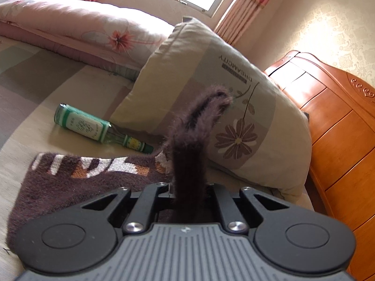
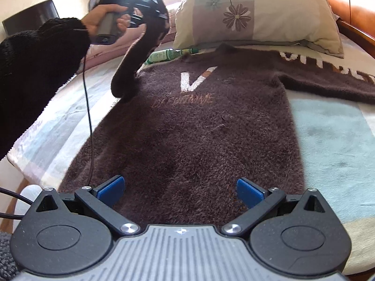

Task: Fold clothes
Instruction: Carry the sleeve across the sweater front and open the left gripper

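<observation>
A fuzzy dark brown sweater [image 2: 199, 128] with a white V and white lettering lies flat on the bed, its right sleeve [image 2: 328, 79] stretched out sideways. My left gripper [image 1: 189, 194] is shut on the sweater's left sleeve [image 1: 194, 145] and holds it lifted above the bed; the sleeve end stands up between the jaws. In the right wrist view the left gripper [image 2: 161, 23] is up at the far left with the sleeve [image 2: 131, 70] hanging from it. My right gripper [image 2: 180, 190] is open and empty, its blue pads [image 2: 112, 187] hovering over the sweater's hem.
A flowered pillow [image 2: 257, 16] lies at the head of the bed [image 2: 339, 140], just beyond the collar. A green glass bottle [image 1: 93, 126] lies on the sheet beside the pillow. A pink quilt [image 1: 70, 25] is folded at the back, and a wooden headboard [image 1: 339, 128] stands to the right.
</observation>
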The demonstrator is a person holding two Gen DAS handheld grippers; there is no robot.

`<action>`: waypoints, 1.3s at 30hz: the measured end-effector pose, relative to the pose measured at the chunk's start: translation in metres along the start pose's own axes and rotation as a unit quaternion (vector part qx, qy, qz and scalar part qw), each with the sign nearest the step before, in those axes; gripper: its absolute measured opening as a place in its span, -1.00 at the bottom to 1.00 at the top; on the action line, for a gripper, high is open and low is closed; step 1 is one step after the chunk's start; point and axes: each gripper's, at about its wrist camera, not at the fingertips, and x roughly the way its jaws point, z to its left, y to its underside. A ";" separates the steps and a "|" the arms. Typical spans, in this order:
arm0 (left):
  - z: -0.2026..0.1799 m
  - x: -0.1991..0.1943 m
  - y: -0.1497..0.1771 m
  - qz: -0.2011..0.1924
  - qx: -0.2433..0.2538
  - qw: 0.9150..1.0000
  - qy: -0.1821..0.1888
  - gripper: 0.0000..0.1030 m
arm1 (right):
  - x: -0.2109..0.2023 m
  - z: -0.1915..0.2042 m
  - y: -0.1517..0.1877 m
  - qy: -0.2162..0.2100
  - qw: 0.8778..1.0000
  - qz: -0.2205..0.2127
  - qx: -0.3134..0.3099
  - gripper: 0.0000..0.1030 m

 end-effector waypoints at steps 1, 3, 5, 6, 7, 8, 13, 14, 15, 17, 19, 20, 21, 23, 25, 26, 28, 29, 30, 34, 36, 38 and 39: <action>-0.001 0.006 0.004 0.003 -0.001 1.000 -0.002 -0.88 | 0.000 -0.001 0.001 0.000 1.000 0.002 -0.001 1.00; -0.004 0.014 0.009 0.007 -0.001 1.000 -0.004 -0.88 | 0.001 -0.002 0.002 0.001 1.000 0.005 -0.001 1.00; -0.006 0.021 0.015 0.010 0.000 1.000 -0.008 -0.88 | 0.002 -0.005 0.003 -0.002 1.000 0.008 -0.001 1.00; -0.008 0.024 0.017 0.011 0.000 1.000 -0.008 -0.88 | 0.002 -0.006 0.003 -0.004 1.000 0.010 0.000 1.00; -0.009 0.026 0.019 0.013 0.000 1.000 -0.008 -0.88 | 0.003 -0.007 0.003 -0.006 1.000 0.012 0.000 1.00; -0.010 0.027 0.020 0.014 0.001 1.000 -0.010 -0.88 | 0.004 -0.007 0.003 -0.005 1.000 0.014 -0.001 1.00; -0.014 0.033 0.021 0.020 0.005 1.000 -0.017 -0.88 | 0.006 -0.008 0.003 -0.006 1.000 0.016 -0.005 1.00; -0.014 0.034 0.021 0.021 0.003 1.000 -0.018 -0.88 | 0.007 -0.008 0.003 -0.006 1.000 0.017 -0.004 1.00; -0.015 0.034 0.021 0.019 0.002 1.000 -0.021 -0.88 | 0.007 -0.008 0.003 -0.006 1.000 0.017 -0.002 1.00; -0.017 0.036 0.020 0.016 0.009 1.000 -0.024 -0.88 | 0.009 -0.009 0.005 -0.003 1.000 0.021 -0.002 1.00; -0.019 0.038 0.021 0.015 0.014 0.999 -0.025 -0.88 | 0.009 -0.009 0.006 -0.001 1.000 0.024 -0.002 1.00; -0.020 0.038 0.022 0.015 0.016 0.999 -0.026 -0.88 | 0.009 -0.009 0.007 0.000 1.000 0.025 -0.002 1.00; -0.021 0.039 0.023 0.015 0.018 0.999 -0.026 -0.88 | 0.009 -0.009 0.007 0.001 1.000 0.026 -0.001 1.00; -0.023 0.041 0.026 0.015 0.023 0.999 -0.025 -0.88 | 0.010 -0.010 0.008 0.003 1.000 0.028 0.001 1.00; -0.025 0.043 0.029 0.013 0.029 0.999 -0.027 -0.88 | 0.010 -0.010 0.008 0.004 1.000 0.029 0.001 1.00; -0.026 0.045 0.030 0.014 0.032 0.999 -0.027 -0.88 | 0.010 -0.011 0.008 0.005 1.000 0.030 0.001 1.00; -0.028 0.047 0.033 0.016 0.036 0.999 -0.033 -0.87 | 0.011 -0.011 0.008 0.007 0.999 0.032 0.000 1.00; -0.030 0.049 0.035 0.018 0.042 0.998 -0.034 -0.87 | 0.011 -0.010 0.009 0.008 0.999 0.032 0.000 1.00; -0.032 0.050 0.037 0.020 0.047 0.998 -0.036 -0.85 | 0.011 -0.011 0.009 0.008 0.999 0.033 0.000 1.00; -0.042 0.050 0.042 0.017 0.062 0.997 -0.038 -0.75 | 0.012 -0.011 0.009 0.011 0.999 0.037 0.000 1.00; -0.048 0.050 0.043 0.016 0.064 0.997 -0.030 -0.70 | 0.011 -0.010 0.010 0.014 0.999 0.038 0.000 1.00; -0.055 0.050 0.045 0.017 0.067 0.997 -0.020 -0.70 | 0.011 -0.009 0.010 0.017 0.999 0.039 0.000 1.00; -0.058 0.050 0.046 0.019 0.069 0.997 -0.013 -0.70 | 0.010 -0.008 0.010 0.018 0.999 0.039 0.000 1.00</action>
